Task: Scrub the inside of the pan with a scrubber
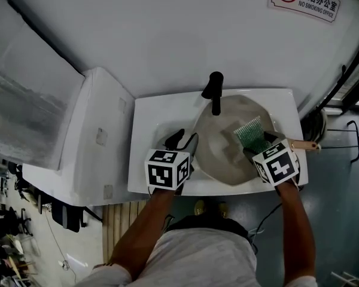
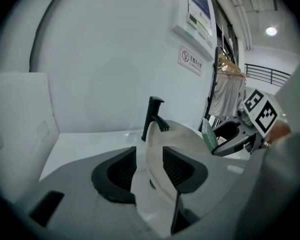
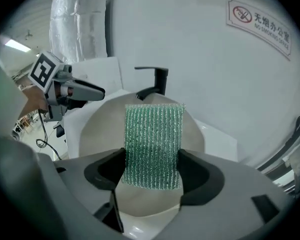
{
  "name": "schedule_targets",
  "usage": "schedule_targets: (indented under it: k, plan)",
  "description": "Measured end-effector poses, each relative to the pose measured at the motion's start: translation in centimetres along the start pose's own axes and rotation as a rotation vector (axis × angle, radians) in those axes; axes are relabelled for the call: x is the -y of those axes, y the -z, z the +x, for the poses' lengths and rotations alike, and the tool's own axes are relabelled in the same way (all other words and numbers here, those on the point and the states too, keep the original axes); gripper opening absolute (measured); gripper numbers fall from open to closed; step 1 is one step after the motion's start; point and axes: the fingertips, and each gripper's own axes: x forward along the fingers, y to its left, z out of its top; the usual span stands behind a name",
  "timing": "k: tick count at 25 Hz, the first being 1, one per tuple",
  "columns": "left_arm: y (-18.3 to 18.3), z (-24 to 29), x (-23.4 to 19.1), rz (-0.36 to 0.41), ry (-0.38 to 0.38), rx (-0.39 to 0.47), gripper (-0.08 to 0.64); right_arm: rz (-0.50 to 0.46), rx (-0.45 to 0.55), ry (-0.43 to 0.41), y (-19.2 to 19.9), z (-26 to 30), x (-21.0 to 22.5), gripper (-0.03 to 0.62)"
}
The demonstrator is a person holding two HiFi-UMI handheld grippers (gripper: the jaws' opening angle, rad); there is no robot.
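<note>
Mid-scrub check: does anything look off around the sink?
Nothing spilled or damaged. The pan leans tilted in the sink, its rim between the open jaws of the left gripper, unclamped, so it might slide. The right gripper grips the scrubber.

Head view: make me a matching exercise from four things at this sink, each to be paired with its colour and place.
Things:
1. faucet
2. scrubber
3. pan
4. no-smoking sign

Colour and place:
A. green, clamped in the right gripper
B. red and white, on the wall
C. black, at the back of the sink
D. pale, tilted in the sink, its rim between the left gripper jaws

Pairs: 1-C, 2-A, 3-D, 4-B.
</note>
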Motion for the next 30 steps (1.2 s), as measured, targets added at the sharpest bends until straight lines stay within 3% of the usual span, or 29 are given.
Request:
schedule_targets:
  k: [13, 20, 30]
  plan:
    - [-9.3, -5.9, 3.8, 0.055, 0.085, 0.309, 0.166, 0.03, 0.396, -0.003, -8.8, -8.7, -1.1, 0.339]
    - [-12.9, -8.6, 6.8, 0.119, 0.19, 0.499, 0.129, 0.016, 0.631, -0.042, -12.5, -12.8, -2.3, 0.339]
    - [-15.8, -11.5, 9.8, 0.202, 0.274, 0.639, 0.048, -0.011, 0.89, -0.09, -15.4, -17.5, -4.0, 0.339]
